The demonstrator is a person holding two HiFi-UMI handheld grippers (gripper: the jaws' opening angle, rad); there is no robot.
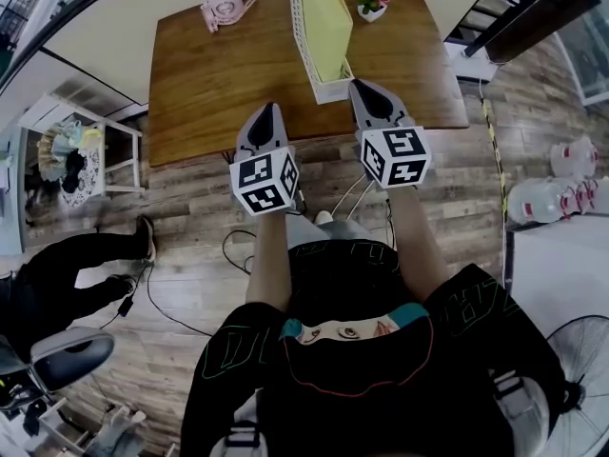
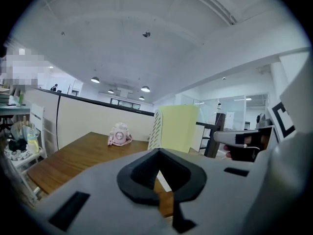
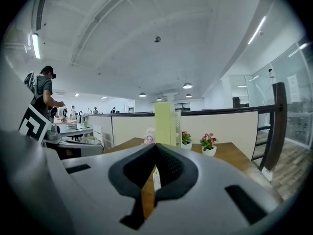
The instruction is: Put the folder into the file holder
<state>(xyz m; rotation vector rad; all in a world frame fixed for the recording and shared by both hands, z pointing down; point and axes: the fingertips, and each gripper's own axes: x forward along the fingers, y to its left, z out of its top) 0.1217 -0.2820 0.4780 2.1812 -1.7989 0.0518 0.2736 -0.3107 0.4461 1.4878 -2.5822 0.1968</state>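
A yellow-green folder [image 1: 324, 17] stands upright inside the white mesh file holder [image 1: 303, 36] on the wooden table [image 1: 209, 74]. My right gripper [image 1: 364, 89] is shut and empty, its tip just short of the holder's near end. To its left, over the table's front edge, my left gripper [image 1: 266, 110] is also shut with nothing in it. The left gripper view shows the folder [image 2: 178, 129] and holder [image 2: 156, 129] beyond the shut left gripper [image 2: 157, 152]. In the right gripper view, the folder [image 3: 164, 124] rises straight ahead of the right gripper [image 3: 155, 146].
A pink bottle [image 1: 225, 3] stands at the table's far left and a small flower pot [image 1: 370, 0] behind the holder; a second pot [image 3: 209, 143] shows further right. Cables [image 1: 181, 303] lie on the floor. A seated person's legs [image 1: 86, 255] are at left, a fan [image 1: 580, 369] at lower right.
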